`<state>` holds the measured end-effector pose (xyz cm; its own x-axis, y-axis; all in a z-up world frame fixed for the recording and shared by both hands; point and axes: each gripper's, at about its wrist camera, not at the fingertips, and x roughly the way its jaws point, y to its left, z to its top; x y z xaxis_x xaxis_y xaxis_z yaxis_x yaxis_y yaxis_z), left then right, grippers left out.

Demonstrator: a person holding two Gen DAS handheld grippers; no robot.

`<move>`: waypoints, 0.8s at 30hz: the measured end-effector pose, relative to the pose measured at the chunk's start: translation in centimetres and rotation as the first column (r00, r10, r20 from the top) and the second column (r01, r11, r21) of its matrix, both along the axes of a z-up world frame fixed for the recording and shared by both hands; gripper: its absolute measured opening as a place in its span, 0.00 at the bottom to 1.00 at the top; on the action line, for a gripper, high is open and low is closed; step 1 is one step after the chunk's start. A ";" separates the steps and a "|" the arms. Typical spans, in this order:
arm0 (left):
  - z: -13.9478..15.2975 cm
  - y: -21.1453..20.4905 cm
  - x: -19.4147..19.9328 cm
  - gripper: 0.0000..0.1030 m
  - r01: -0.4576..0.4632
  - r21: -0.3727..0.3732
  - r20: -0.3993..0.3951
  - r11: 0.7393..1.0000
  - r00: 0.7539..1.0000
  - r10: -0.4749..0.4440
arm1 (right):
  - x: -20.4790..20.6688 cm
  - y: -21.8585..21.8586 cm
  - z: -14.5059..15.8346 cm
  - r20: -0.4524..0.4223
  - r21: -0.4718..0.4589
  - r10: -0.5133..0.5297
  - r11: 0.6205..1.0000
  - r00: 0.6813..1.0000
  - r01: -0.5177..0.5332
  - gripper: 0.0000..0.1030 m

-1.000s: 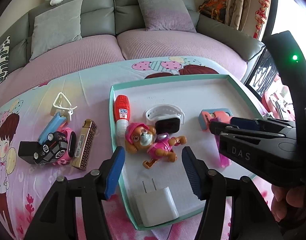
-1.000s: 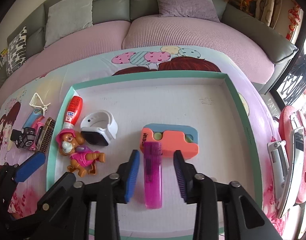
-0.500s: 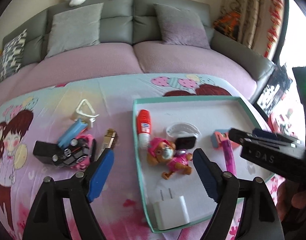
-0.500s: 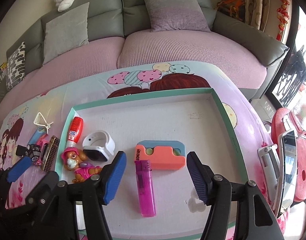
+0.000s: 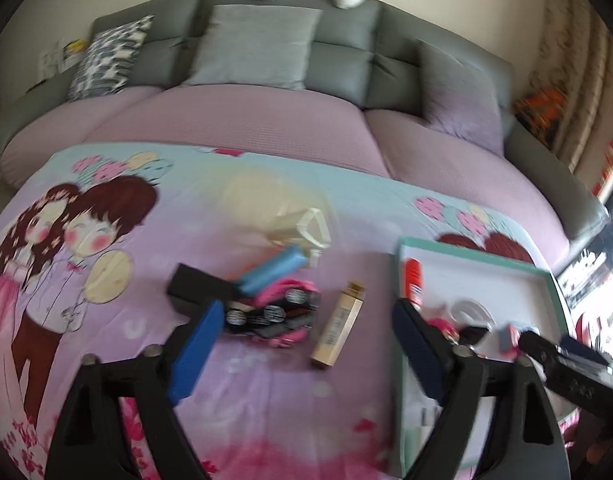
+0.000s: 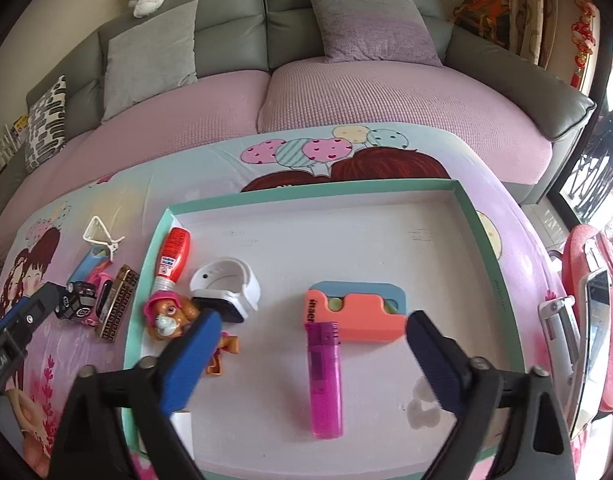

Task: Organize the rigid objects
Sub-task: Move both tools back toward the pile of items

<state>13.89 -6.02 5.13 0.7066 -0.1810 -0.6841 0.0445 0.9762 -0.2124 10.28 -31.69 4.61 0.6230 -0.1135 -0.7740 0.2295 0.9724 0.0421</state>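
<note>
Fronting grey sofa (image 6: 234, 8) w/ pillows, cartoon-print cloth (image 5: 266, 208) under teal-rimmed tray (image 6: 472, 216)

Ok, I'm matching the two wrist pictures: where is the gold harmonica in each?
Left wrist: the gold harmonica lies on the cloth at centre, left of the teal tray.
Right wrist: gold harmonica at the left, again outside the tray's left wall.
Shared landmark: the red glue bottle inside that wall.
</note>
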 end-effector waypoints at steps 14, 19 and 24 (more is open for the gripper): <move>-0.5 5.8 0.3 0.92 -0.165 -0.120 -0.022 0.979 0.986 0.164 | 1.3 6.2 -0.1 0.059 0.002 0.169 0.985 0.984 -0.170 1.00; -0.7 7.0 0.5 0.92 -0.188 -0.142 -0.034 0.972 0.982 0.185 | 1.7 8.9 -0.7 0.062 -0.002 0.226 0.974 0.972 -0.227 1.00; -1.3 8.3 0.8 0.92 -0.237 -0.115 -0.050 0.965 0.971 0.233 | 2.1 10.6 -1.3 0.051 -0.002 0.266 0.964 0.963 -0.266 1.00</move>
